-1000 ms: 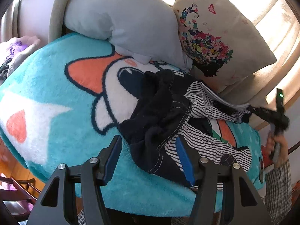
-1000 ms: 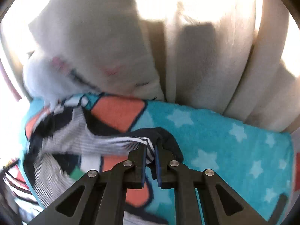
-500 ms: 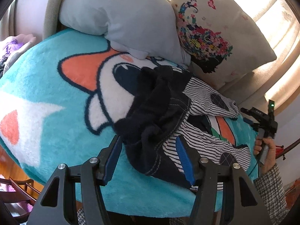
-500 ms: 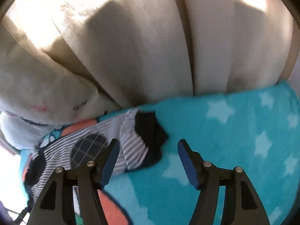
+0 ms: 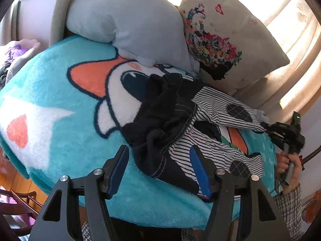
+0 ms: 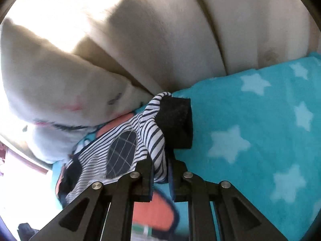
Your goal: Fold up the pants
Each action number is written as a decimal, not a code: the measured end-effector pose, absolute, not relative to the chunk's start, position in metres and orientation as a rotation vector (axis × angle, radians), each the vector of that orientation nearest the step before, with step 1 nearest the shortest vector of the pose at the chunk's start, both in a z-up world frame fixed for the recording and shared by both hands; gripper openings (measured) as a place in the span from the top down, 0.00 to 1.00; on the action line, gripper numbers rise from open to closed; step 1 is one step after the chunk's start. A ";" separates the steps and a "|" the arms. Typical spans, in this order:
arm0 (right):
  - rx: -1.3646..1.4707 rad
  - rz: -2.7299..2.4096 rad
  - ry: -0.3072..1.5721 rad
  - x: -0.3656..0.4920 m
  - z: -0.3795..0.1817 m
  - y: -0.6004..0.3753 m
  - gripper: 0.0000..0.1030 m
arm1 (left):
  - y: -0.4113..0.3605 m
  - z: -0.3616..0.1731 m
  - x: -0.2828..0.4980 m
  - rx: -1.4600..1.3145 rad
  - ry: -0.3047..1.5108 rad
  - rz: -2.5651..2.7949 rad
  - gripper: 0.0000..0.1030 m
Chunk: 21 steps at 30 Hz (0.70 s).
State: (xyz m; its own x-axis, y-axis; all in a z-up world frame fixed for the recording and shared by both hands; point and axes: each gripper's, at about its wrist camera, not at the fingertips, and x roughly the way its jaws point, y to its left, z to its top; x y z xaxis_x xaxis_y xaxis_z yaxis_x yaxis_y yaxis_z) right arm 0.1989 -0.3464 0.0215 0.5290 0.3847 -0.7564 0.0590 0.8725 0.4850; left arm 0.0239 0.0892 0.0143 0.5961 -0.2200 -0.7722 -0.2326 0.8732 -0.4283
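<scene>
Small black-and-white striped pants (image 5: 192, 124) with a dark navy top part and dark knee patches lie crumpled on a turquoise cartoon blanket (image 5: 60, 104). My left gripper (image 5: 158, 166) is open, hovering over the dark waist end. My right gripper (image 6: 159, 172) is shut on the striped leg (image 6: 154, 140) just below its black cuff (image 6: 176, 124). In the left wrist view it (image 5: 266, 127) holds the far leg end at the right.
A grey pillow (image 5: 128, 20) and a cream pillow with a flower print (image 5: 226, 40) lean at the back against the beige sofa backrest (image 6: 200, 30). The blanket edge drops off at the front. A wooden chair (image 5: 18, 206) stands at lower left.
My right gripper, open half a second ago beside the cuff, has closed on the striped leg. The left gripper has stayed open over the waist.
</scene>
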 end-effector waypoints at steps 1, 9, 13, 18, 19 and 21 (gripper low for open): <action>0.484 0.190 1.001 0.190 0.023 -0.348 0.87 | 0.088 0.013 0.024 -0.527 0.948 0.004 0.40; 0.398 0.064 1.022 0.144 0.000 -0.364 0.48 | 0.091 0.021 0.038 -0.438 0.948 0.039 0.35; 0.423 0.055 0.990 0.121 -0.003 -0.378 0.48 | 0.103 0.020 0.082 -0.404 0.981 0.044 0.34; 0.437 0.079 0.971 0.103 0.000 -0.390 0.48 | 0.110 -0.012 0.158 -0.421 1.108 0.017 0.34; 0.437 0.087 0.967 0.099 0.000 -0.392 0.48 | 0.109 -0.020 0.171 -0.422 1.135 0.016 0.34; 0.430 0.088 0.963 0.097 0.000 -0.393 0.48 | 0.103 -0.033 0.189 -0.392 1.177 0.024 0.49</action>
